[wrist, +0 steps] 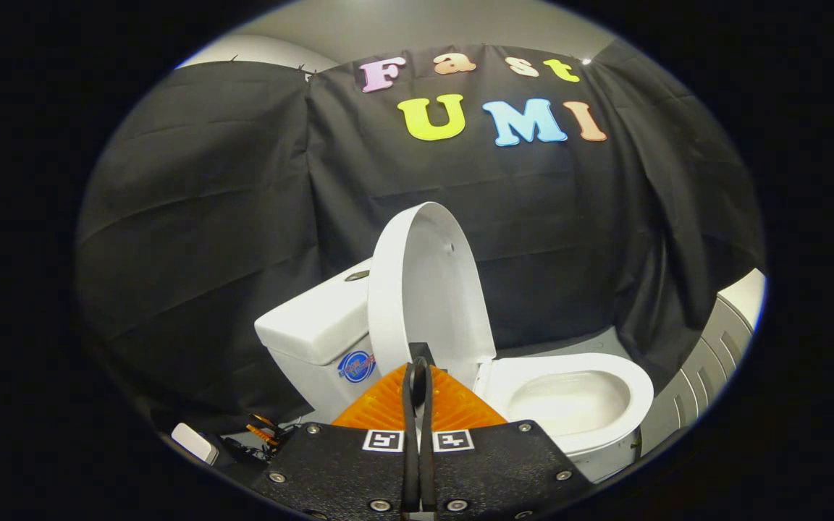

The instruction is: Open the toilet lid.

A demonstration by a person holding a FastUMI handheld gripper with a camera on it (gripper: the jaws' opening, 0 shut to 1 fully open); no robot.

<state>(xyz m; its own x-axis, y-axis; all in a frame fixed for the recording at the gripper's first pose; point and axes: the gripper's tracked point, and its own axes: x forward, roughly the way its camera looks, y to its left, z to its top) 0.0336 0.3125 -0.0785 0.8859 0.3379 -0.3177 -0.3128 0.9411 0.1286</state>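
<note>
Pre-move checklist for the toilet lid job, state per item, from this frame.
1. Toilet lid raised: ok, it stands upright against the tank.
2. Bowl exposed: ok, seat down, opening uncovered.
3. Gripper free of the lid: cannot tell, the fingertips overlap the lid's lower edge in this view; contact is not resolvable.
4. Fingers state: ok, closed together with nothing visible between them.
5. Lid stable on its own: cannot tell, it looks past vertical toward the tank, but one frame does not prove that.
6. Retreat path: ok, nothing between the fingers and the bowl rim.
</note>
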